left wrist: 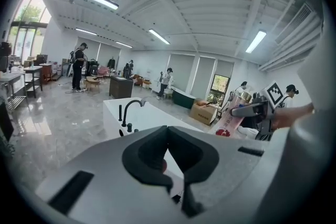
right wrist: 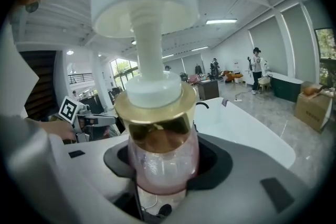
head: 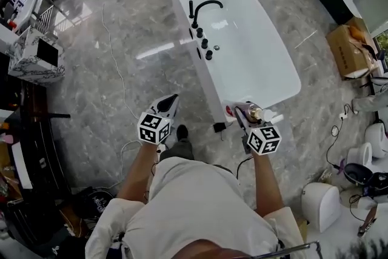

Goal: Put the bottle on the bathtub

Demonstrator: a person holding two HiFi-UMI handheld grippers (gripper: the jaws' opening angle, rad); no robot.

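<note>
The right gripper (head: 247, 119) holds the bottle (right wrist: 163, 149). Its two jaws press on the bottle's sides, one on each side, and stand quite far apart because the bottle is fat. The bottle is see-through pink, with a gold ring at the neck and a white pump on top. In the right gripper view the pump sticks up past the jaws. From the left gripper view the bottle (left wrist: 229, 122) leans over a bit.

The white bathtub (head: 254, 51) is right in front of the right gripper. The bottle (head: 254, 111) is up against the tub's near end, by the rim. I cannot tell if it touches the rim.

The left gripper (head: 171, 100) is out to the left of the right gripper, well apart from it. Its black jaws are close together at the tips and hold nothing. The long side of the bathtub (left wrist: 113, 110) is in front of it and a bit to its right. A black tap (head: 203, 7) stands on that side of the tub, far ahead of both grippers.

A brown box (head: 345, 48) sits on the grey floor (head: 121, 57), far off to the right of the right gripper, past the tub.
</note>
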